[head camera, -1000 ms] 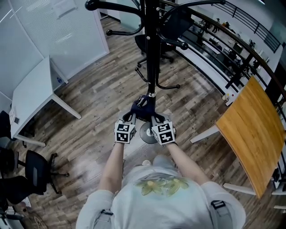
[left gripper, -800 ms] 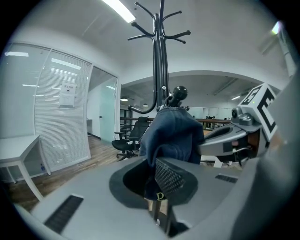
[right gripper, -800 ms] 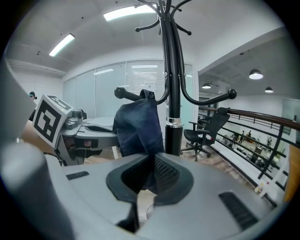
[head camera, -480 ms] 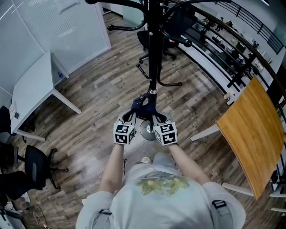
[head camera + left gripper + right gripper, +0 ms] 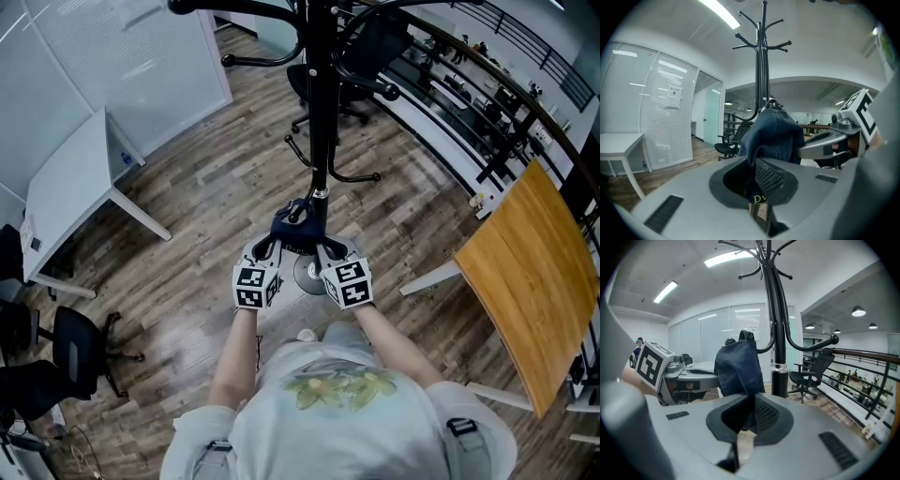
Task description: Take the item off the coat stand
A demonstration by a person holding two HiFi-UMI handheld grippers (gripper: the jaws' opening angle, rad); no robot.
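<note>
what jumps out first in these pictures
A tall black coat stand rises mid-frame from the wooden floor, with a dark blue cloth item low beside its pole. Both the left tongs and the right tongs are shut on that cloth, close side by side. An orange-wood tabletop stands out at the right.

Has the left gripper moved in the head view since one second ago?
Yes, slightly: the left gripper has shifted left, away from the coat stand base.
</note>
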